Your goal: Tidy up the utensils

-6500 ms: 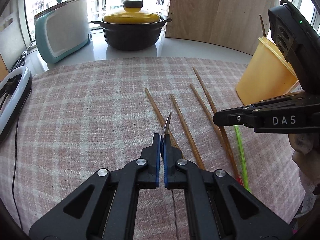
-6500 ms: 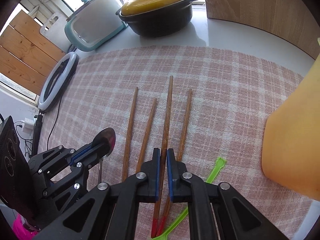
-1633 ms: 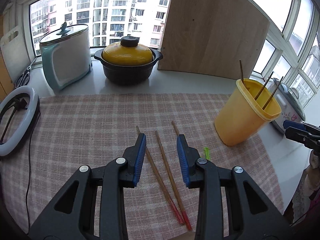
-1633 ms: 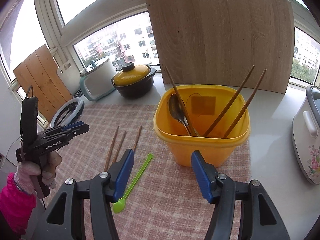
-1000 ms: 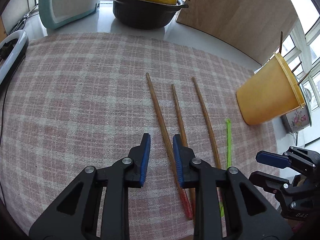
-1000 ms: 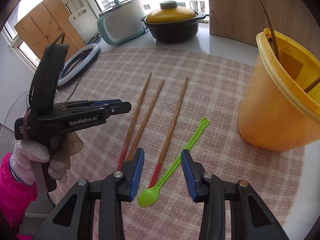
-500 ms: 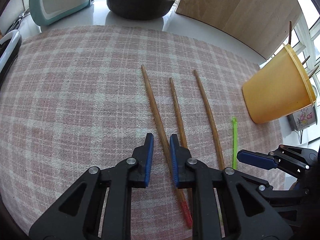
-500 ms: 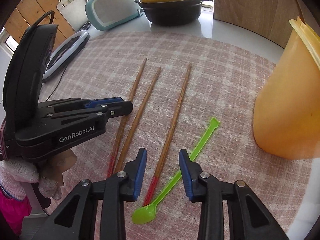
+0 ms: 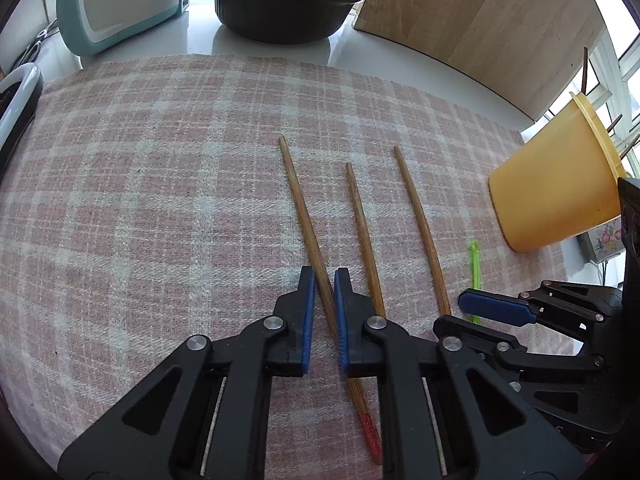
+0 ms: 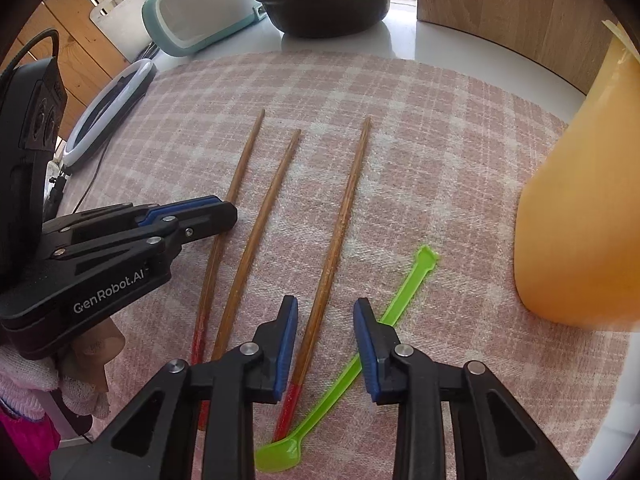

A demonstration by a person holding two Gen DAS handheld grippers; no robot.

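Three wooden chopsticks with red ends lie side by side on the pink checked cloth. My left gripper is low over the cloth, its jaws narrowly open on either side of the left chopstick, not clamped on it. My right gripper is open, straddling the right chopstick, with the green plastic spoon under its right finger. The middle chopstick lies between the two. The yellow utensil bucket stands at the right with chopsticks sticking out of it.
A black pot with a yellow lid and a teal-and-white appliance stand behind the cloth. A wooden board leans at the back right. A ring light lies off the cloth's left edge.
Both grippers have come down closer to the cloth. The left jaws have narrowed around the left chopstick. The right gripper has moved forward over the right chopstick and stays open.
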